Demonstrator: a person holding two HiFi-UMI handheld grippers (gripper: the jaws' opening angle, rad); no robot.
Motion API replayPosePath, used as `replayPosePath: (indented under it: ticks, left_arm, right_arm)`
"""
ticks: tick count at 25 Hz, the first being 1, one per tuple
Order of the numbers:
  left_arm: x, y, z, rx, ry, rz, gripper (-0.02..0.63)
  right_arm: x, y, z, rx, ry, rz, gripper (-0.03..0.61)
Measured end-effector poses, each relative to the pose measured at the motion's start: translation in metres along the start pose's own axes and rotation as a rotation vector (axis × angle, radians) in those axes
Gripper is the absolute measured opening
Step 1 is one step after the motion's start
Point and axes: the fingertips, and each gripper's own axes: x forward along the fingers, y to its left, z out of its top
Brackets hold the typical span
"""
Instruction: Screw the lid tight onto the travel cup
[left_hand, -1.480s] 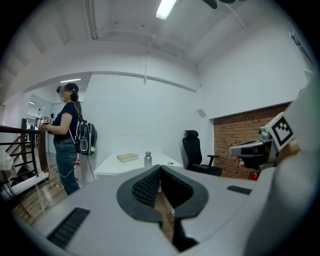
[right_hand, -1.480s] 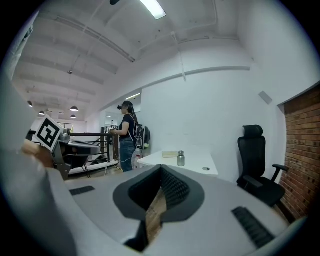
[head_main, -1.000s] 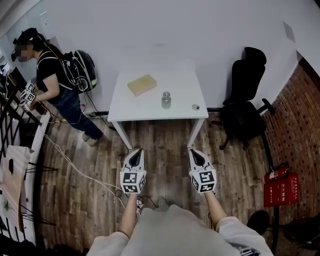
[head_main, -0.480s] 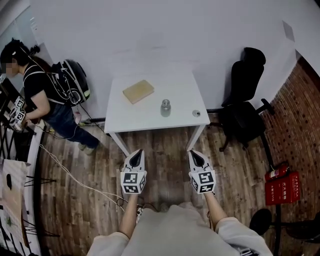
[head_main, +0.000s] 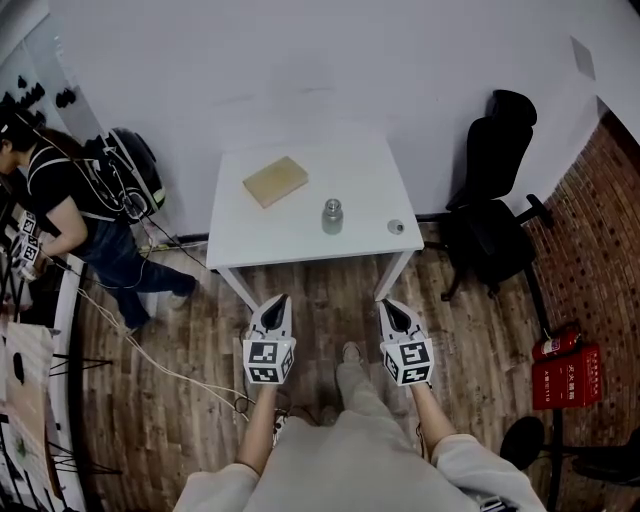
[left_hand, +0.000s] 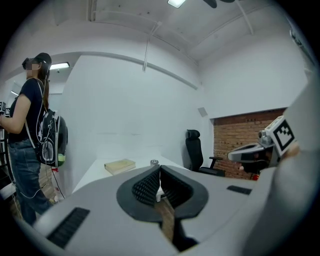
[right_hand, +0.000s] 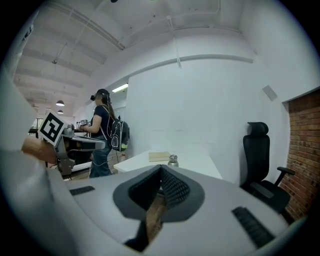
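Observation:
A small steel travel cup (head_main: 332, 215) stands near the front middle of the white table (head_main: 300, 228); it also shows as the cup (left_hand: 154, 162) and the cup (right_hand: 173, 160) in the gripper views. Its round lid (head_main: 393, 226) lies apart from it near the table's front right corner. My left gripper (head_main: 276, 303) and right gripper (head_main: 390, 308) hover over the wood floor in front of the table, short of its edge. Both are shut with nothing between the jaws.
A tan flat block (head_main: 275, 180) lies on the table's back left. A black office chair (head_main: 494, 205) stands to the right of the table. A person with a backpack (head_main: 75, 200) stands at the left by a bench. A red fire extinguisher (head_main: 555, 347) lies at right. Cables (head_main: 150, 350) cross the floor.
Both grippers have drawn closer to the table, still shut. The person at the left has shifted further left. My foot now shows on the floor between the grippers.

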Motion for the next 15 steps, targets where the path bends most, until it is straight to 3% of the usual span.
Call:
replayPosePath:
  ticks: [5,15]
  left_arm:
    - [0.021,0.009,-0.002,-0.003,0.005,0.009,0.008]
    - [0.115,0.036,0.007,-0.003,0.043,0.027,0.008]
  right_arm:
    - [0.026,-0.005,-0.006,0.009,0.006,0.017,-0.002]
    - [0.116,-0.050,0.000,0.024,0.027,0.065,0.000]
